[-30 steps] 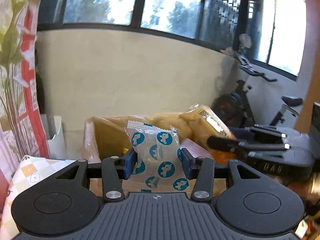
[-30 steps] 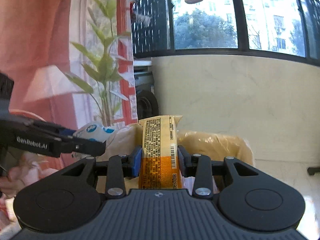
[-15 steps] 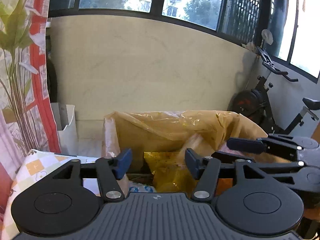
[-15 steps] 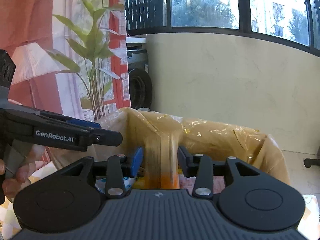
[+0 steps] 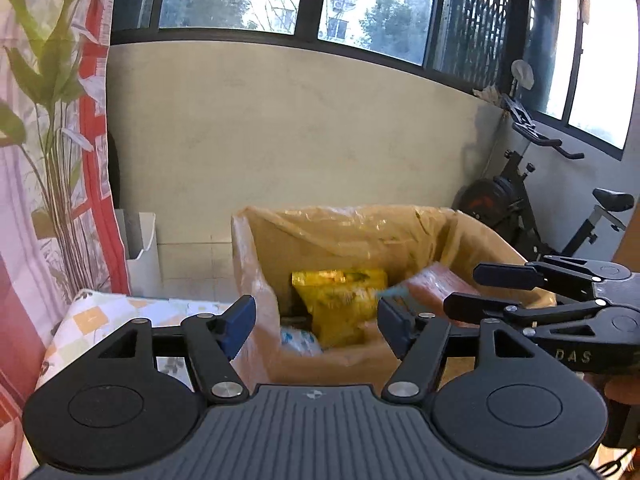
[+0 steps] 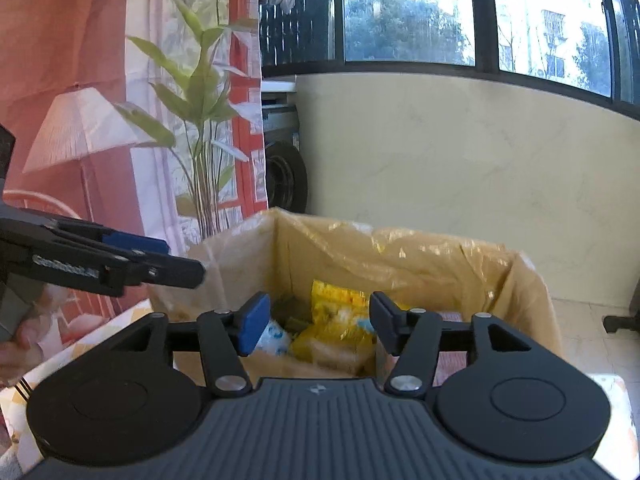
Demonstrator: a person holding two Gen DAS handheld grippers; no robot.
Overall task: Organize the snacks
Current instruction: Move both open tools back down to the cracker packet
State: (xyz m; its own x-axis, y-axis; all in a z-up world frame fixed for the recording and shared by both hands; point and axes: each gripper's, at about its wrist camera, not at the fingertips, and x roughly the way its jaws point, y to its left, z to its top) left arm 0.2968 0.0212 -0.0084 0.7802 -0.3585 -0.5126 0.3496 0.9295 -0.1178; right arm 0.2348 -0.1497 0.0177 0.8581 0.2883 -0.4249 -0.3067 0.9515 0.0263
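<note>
In the left wrist view, a cream wall [image 5: 280, 128] is seen under dark-framed windows [image 5: 360, 4], with a leaf-printed curtain [image 5: 48, 160] at nine o'clock and an exercise bike [image 5: 532, 208] at three o'clock. A table under a checked cloth [image 5: 104, 312] lies at eight o'clock. A cardboard box [image 5: 256, 272] lined with clear plastic stands just past the fingertips. Inside it a yellow snack bag [image 5: 340, 300] is propped near the middle, a blue-and-white packet [image 5: 298, 340] lies at its seven o'clock, and a pinkish wrapped pack [image 5: 436, 284] lies at its three o'clock. The left gripper [image 5: 316, 318] is held over the box's near edge; its jaws have just been opening and stand spread, with nothing between them. The right gripper [image 5: 460, 290] reaches in from three o'clock, its fingers parted and empty.

In the right wrist view, the same wall [image 6: 460, 152] and windows [image 6: 412, 12] are shown, with the curtain [image 6: 120, 100] at ten o'clock and tiled floor [image 6: 592, 320] at three o'clock. The lined box [image 6: 528, 280] sits straight ahead, holding the yellow bag [image 6: 336, 300] and, at its eight o'clock, the blue-and-white packet [image 6: 272, 336]; the other contents are blurred. The right gripper [image 6: 316, 322] is poised above the near wall of the box; its jaws have just been opening and are apart, gripping nothing. The left gripper [image 6: 176, 264] comes in from nine o'clock, held in a hand [image 6: 20, 344].
</note>
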